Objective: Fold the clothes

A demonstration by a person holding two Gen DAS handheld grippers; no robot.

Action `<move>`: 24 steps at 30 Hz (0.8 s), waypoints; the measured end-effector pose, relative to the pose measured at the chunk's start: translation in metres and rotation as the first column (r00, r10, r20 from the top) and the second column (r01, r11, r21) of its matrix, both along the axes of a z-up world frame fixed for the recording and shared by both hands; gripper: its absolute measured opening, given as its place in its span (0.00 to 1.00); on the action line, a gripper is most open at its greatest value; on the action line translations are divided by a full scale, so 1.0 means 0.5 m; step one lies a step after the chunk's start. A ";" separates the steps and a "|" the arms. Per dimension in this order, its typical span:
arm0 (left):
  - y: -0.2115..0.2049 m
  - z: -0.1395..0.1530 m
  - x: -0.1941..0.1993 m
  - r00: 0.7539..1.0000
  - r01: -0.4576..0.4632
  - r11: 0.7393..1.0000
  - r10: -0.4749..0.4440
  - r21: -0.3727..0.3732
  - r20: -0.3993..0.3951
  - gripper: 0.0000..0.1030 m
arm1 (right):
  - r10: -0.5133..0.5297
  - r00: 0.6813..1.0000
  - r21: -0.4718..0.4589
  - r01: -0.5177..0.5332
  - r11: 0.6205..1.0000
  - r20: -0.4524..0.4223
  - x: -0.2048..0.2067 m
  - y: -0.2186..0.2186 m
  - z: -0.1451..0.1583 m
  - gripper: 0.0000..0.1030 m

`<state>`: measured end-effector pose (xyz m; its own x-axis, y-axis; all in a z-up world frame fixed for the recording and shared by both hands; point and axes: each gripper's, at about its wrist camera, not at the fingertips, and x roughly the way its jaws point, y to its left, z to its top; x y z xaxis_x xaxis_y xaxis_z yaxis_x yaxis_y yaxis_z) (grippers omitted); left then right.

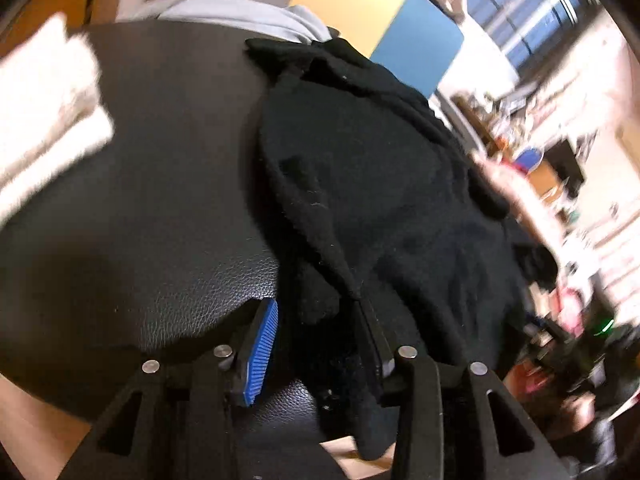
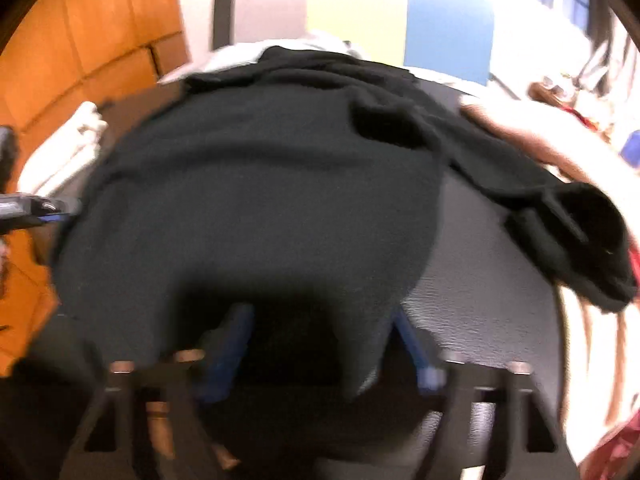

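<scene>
Black sweater sleeve trailing rightward

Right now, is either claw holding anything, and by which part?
Both claws stand open around the black garment: the left claw at a bunched edge, the right claw at its near hem. Neither has clamped it.

black leather table | on it: black garment, white towels, grey cloth

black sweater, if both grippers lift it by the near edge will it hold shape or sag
Likely sags: the black sweater lies rumpled, a sleeve trailing off the table edge. Its fuzzy knit should grip the ribbed blue pads well. Probably drags on the textured black table.
</scene>
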<state>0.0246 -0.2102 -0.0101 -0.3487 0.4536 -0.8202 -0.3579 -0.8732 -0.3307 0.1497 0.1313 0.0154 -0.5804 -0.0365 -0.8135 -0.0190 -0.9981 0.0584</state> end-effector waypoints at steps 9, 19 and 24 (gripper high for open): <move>-0.055 0.018 -0.047 0.991 0.091 0.993 -0.099 0.079 0.096 0.06 | -0.078 0.993 0.030 0.075 0.997 0.090 0.018 0.087 0.031 0.12; -0.171 0.031 -0.079 0.983 -0.001 0.961 -0.050 0.277 0.178 0.19 | -0.099 0.994 -0.015 0.099 0.995 0.041 0.027 0.112 0.071 0.17; -0.106 0.063 -0.120 0.996 0.032 0.947 -0.056 0.320 0.066 0.21 | 0.071 0.997 -0.059 -0.072 0.996 -0.021 -0.066 0.011 0.082 0.61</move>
<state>-0.0357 -0.2633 0.0214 -0.2674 0.7085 -0.6530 -0.3580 -0.7023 -0.6153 0.1168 0.1370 0.0563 -0.5897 -0.1268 -0.7976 0.0539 -0.9916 0.1179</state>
